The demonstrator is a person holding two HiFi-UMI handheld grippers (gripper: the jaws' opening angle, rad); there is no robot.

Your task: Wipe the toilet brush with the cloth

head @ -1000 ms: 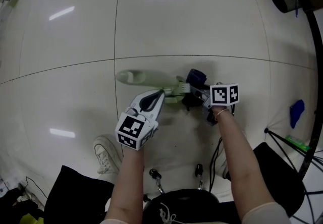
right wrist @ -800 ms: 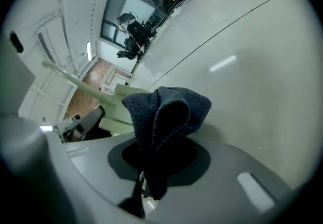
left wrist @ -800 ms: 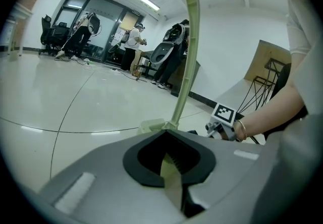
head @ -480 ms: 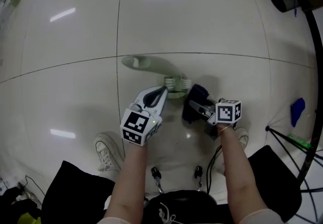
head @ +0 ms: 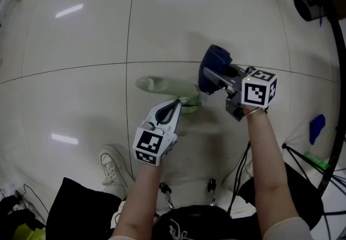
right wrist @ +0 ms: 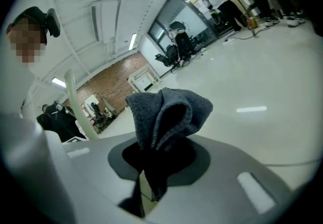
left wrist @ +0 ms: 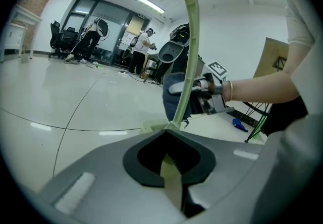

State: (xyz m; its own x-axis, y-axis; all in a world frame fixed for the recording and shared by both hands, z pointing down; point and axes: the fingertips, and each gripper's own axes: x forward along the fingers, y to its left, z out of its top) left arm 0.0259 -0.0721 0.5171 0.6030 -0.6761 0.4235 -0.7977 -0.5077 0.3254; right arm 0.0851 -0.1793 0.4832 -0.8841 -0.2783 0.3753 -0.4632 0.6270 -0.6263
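My left gripper [head: 175,106] is shut on the pale green toilet brush [head: 162,85]. In the left gripper view the brush's thin handle [left wrist: 189,51] rises from the jaws [left wrist: 169,167] to the top of the frame. My right gripper [head: 210,77] is shut on a bunched dark blue cloth [head: 215,58], held up and to the right of the brush. The cloth [right wrist: 166,109] sticks out of the right jaws, with the brush handle [right wrist: 70,102] off to its left and apart from it. The cloth [left wrist: 172,102] also shows just behind the handle.
A white shoe [head: 113,164] stands on the pale tiled floor [head: 70,44] below my left arm. A small blue object [head: 317,125] lies at the right, near black stand legs [head: 324,166]. People and office chairs [left wrist: 91,41] are far off.
My right gripper has lifted the cloth up and away from the brush, further from me. The left gripper and brush have shifted only slightly.
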